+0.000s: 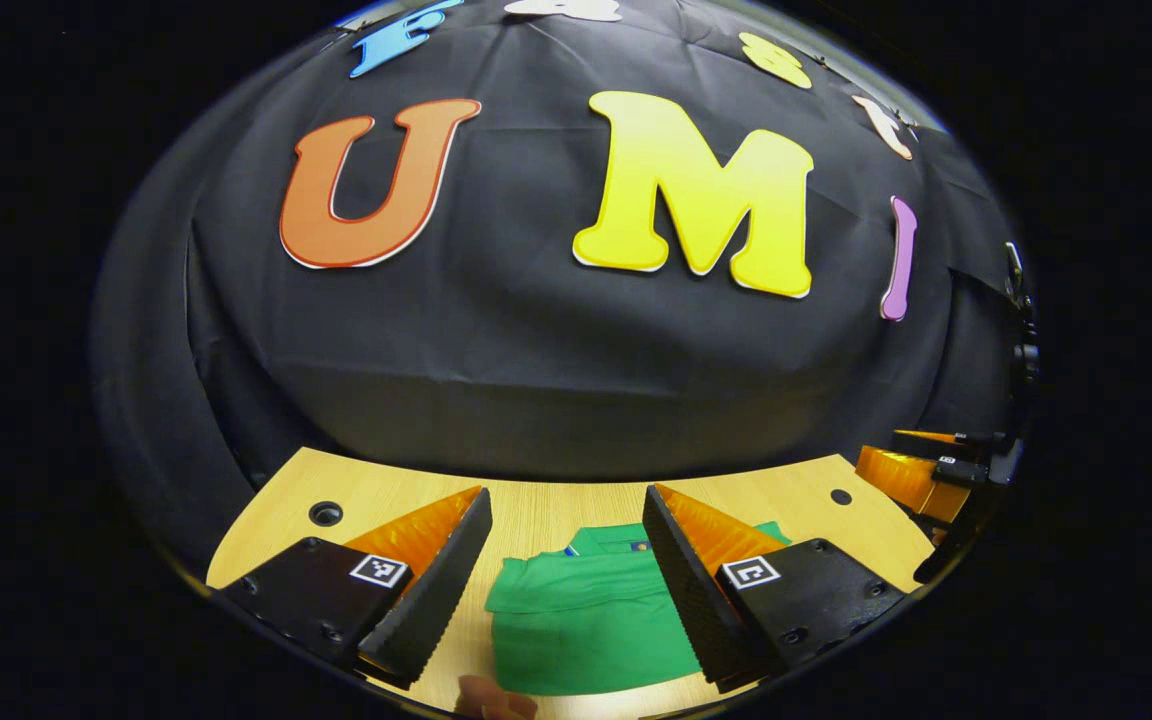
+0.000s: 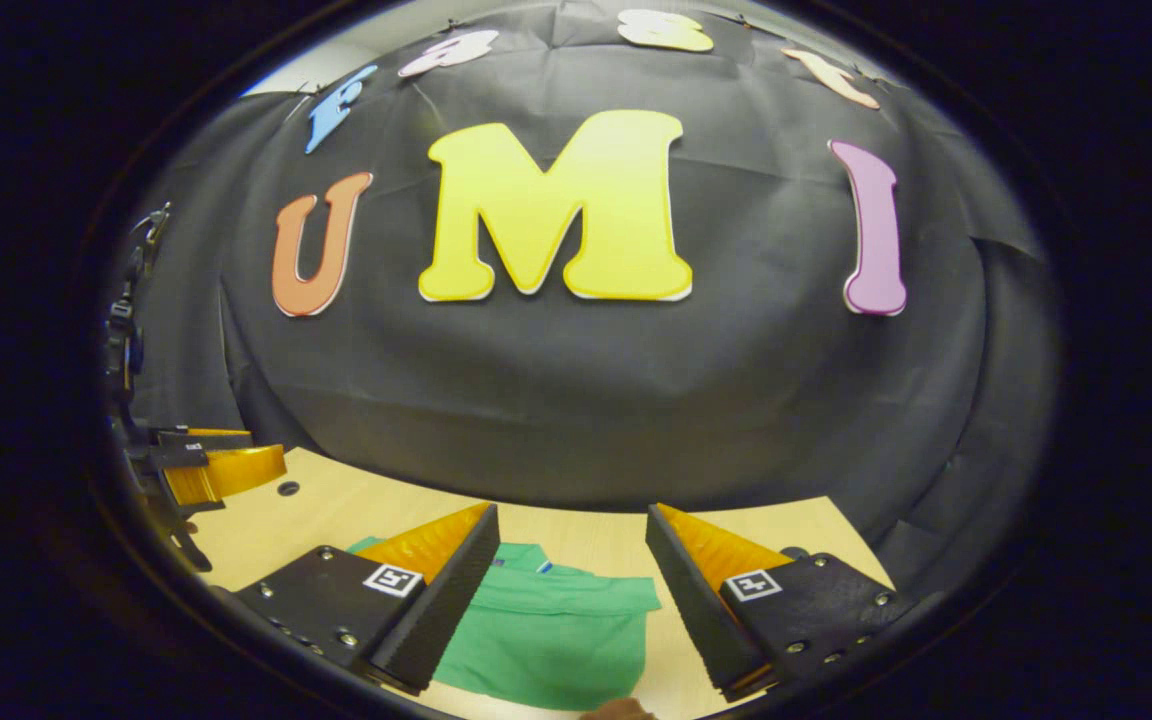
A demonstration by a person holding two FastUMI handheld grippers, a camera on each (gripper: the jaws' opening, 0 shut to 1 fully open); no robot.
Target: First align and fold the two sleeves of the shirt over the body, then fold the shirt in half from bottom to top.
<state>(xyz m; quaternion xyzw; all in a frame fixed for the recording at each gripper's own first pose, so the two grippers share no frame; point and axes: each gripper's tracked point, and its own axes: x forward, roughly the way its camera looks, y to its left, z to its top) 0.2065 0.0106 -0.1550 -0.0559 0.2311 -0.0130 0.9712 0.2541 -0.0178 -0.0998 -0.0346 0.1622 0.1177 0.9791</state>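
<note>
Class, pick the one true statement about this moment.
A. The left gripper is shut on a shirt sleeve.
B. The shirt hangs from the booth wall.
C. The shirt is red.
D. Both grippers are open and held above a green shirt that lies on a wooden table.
D: in the left gripper view the left gripper stands open over the green shirt on the wooden table, and the right gripper is likewise open.

You've got a light wooden table (image 1: pixel 556 510) with a dark round hole (image 1: pixel 325 514) near its far left corner and a smaller hole (image 1: pixel 841 496) near the far right corner. Black cloth wall (image 1: pixel 536 380) hangs right behind the far edge, kinda wrinkled.
</note>
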